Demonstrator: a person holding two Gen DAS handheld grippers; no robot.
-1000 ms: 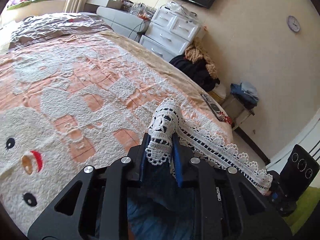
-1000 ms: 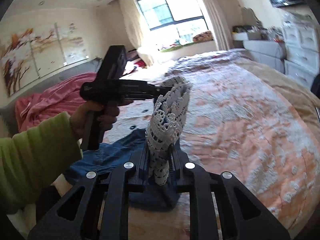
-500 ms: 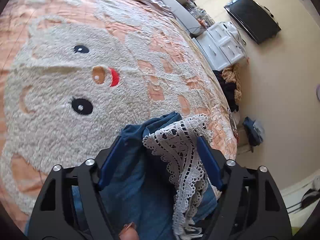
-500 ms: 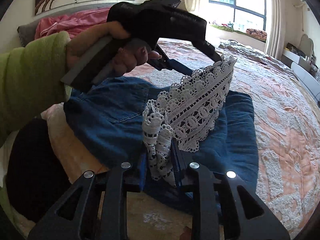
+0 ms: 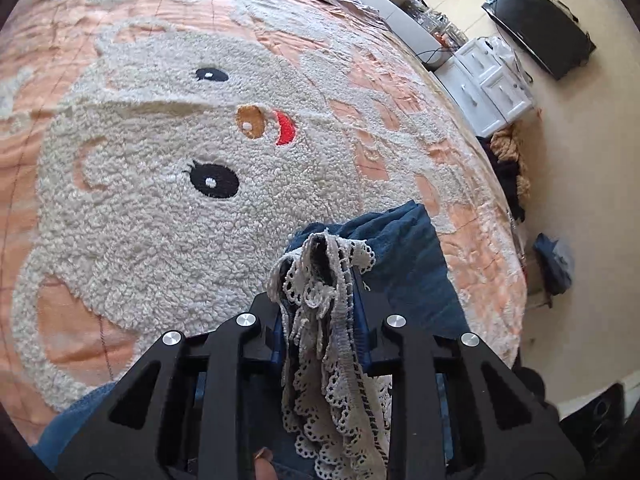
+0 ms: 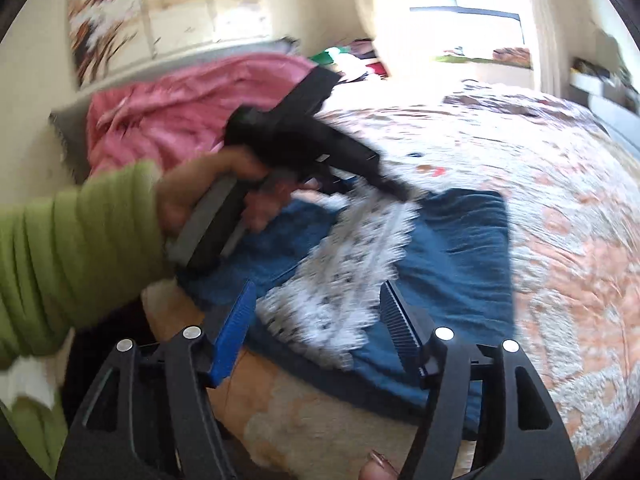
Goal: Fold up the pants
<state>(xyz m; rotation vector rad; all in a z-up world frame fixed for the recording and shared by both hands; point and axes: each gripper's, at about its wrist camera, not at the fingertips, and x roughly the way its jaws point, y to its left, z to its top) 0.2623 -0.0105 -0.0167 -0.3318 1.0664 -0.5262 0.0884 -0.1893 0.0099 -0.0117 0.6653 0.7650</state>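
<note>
The pants are blue denim (image 6: pixel 452 248) with a white lace hem (image 6: pixel 340 276), lying folded on the bed. In the left wrist view my left gripper (image 5: pixel 320 280) is shut on the bunched lace hem (image 5: pixel 320 320), with denim (image 5: pixel 400 256) beyond it on the bedspread. In the right wrist view my right gripper (image 6: pixel 316 312) is open and empty, its fingers either side of the lace. The left gripper (image 6: pixel 304 140), held by a hand in a green sleeve, sits at the lace's far end.
The bedspread (image 5: pixel 160 200) is peach with a fluffy white bear face. A pink blanket (image 6: pixel 172 116) lies at the bed's head. White drawers (image 5: pixel 492 92), a TV (image 5: pixel 540 28) and clothes piles (image 5: pixel 512 164) stand past the bed's edge.
My right gripper has opened and let go of the lace hem, which now lies on the denim. My left gripper has shut again on the lace after being open half a second ago.
</note>
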